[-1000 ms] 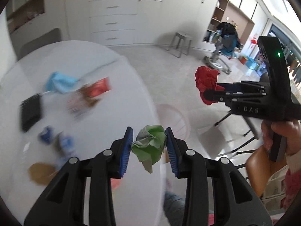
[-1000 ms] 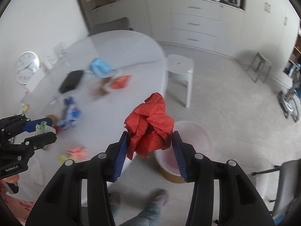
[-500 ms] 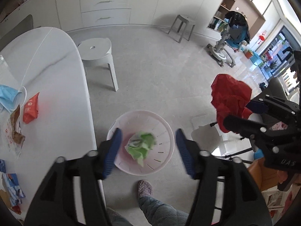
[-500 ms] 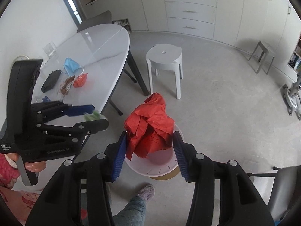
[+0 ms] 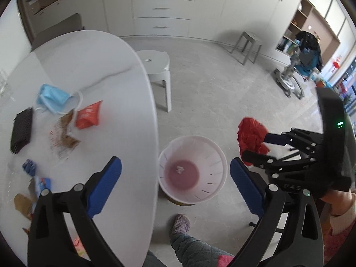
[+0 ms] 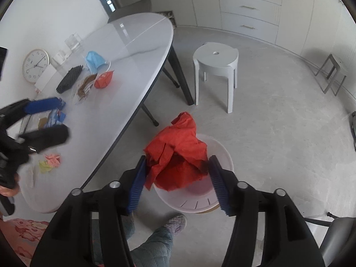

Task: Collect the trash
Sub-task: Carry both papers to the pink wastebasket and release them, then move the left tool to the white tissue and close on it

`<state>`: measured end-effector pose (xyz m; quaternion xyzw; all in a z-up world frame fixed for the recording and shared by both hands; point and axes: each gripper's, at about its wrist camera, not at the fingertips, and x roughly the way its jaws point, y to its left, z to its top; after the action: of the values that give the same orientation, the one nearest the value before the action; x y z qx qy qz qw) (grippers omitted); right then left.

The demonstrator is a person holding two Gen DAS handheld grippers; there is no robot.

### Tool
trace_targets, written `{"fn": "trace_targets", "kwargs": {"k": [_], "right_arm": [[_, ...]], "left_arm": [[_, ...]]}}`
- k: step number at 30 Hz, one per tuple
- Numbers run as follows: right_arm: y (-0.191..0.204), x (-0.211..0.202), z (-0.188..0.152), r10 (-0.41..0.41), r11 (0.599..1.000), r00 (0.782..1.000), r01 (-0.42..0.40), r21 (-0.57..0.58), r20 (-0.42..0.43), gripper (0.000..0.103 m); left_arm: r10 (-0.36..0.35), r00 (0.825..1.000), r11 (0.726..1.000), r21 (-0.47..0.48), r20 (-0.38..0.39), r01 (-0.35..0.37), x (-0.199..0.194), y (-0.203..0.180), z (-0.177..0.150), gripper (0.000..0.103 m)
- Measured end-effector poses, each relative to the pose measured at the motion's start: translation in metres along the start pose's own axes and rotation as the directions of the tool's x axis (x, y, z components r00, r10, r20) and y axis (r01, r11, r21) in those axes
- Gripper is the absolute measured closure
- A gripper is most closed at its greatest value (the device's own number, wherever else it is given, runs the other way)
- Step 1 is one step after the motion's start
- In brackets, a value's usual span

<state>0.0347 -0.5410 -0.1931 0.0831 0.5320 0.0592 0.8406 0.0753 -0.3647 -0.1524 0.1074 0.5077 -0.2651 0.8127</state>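
A pale pink bin (image 5: 213, 155) stands on the floor beside the white oval table (image 5: 124, 120); a small white scrap lies at its bottom. My left gripper (image 5: 175, 183) is open wide and empty above the bin and table edge. My right gripper (image 6: 176, 178) is shut on a crumpled red wrapper (image 6: 178, 158) and holds it over the bin (image 6: 224, 158); it also shows in the left wrist view (image 5: 252, 133). On the table lie a blue face mask (image 5: 54, 98), a red packet (image 5: 89, 115), a brown wrapper (image 5: 64, 133) and a black pad (image 5: 21, 130).
A white stool (image 6: 215, 60) stands beyond the bin. More scraps lie near the table's front edge (image 6: 50, 162). The person's slippered foot (image 5: 180, 222) is just in front of the bin. A clock (image 6: 35, 65) leans at the table's far side.
My left gripper opened and dropped the green crumpled paper into the bin, then swung back toward the table. My right gripper carried the red wrapper over the bin.
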Motion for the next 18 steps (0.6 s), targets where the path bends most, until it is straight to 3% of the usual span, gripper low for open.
{"fn": "trace_targets", "kwargs": {"k": [3,9,18], "right_arm": [[0.013,0.008,-0.001,-0.040,0.999,0.999,0.040,-0.024,-0.011,0.021],[0.042,-0.028,0.002,-0.075,0.997,0.995,0.074,0.025,0.071,0.004],[0.142,-0.086,0.007,-0.077,0.997,0.978,0.074,0.024,0.195,0.002]], "left_arm": [[0.035,0.999,0.999,-0.035,0.021,-0.034,-0.021,0.014,-0.009,0.008],[0.070,0.995,0.996,-0.064,0.074,-0.066,-0.064,0.040,-0.028,0.008],[0.101,0.984,0.994,-0.053,0.145,-0.095,-0.138,0.103,-0.085,0.008]]}}
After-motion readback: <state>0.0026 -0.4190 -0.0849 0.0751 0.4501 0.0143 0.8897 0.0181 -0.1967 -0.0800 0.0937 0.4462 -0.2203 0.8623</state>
